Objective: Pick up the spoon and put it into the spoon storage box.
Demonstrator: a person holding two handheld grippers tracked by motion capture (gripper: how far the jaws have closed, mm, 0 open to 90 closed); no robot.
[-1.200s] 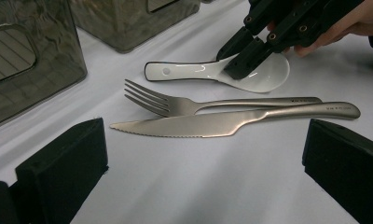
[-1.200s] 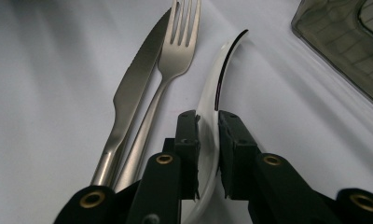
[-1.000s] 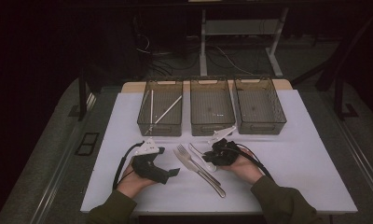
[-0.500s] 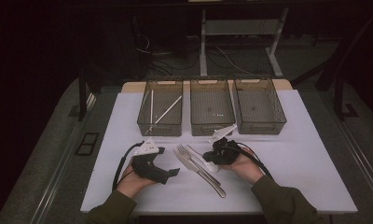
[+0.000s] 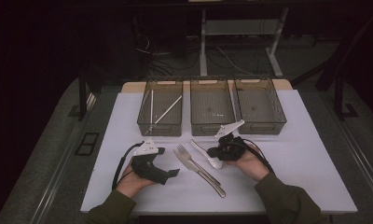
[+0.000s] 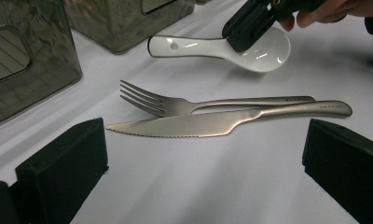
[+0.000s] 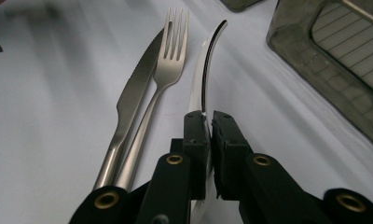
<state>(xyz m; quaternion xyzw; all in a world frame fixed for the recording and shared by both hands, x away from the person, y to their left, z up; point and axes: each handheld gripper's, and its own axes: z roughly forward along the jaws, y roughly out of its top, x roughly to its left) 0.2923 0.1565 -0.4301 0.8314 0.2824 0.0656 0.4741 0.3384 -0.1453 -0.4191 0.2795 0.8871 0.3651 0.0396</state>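
A white ceramic spoon point(image 5: 204, 152) lies on the white table top, its handle pointing to the bins. My right gripper point(image 5: 218, 152) is shut on the rim of the spoon's bowl point(image 7: 208, 70), and the jaws clamp the thin edge point(image 6: 261, 46). A steel fork point(image 6: 175, 105) and a steel knife point(image 6: 198, 123) lie side by side just left of the spoon point(image 5: 194, 165). My left gripper point(image 5: 171, 173) rests on the table left of the cutlery, open with nothing between its jaws, and it faces the knife point(image 6: 203, 158).
Three clear plastic bins stand in a row at the back of the table: the left bin point(image 5: 142, 119) holds thin white sticks, the middle bin point(image 5: 194, 123) and the right bin point(image 5: 280, 116) look bare. The table's front edge point(image 5: 222, 212) runs under the forearms.
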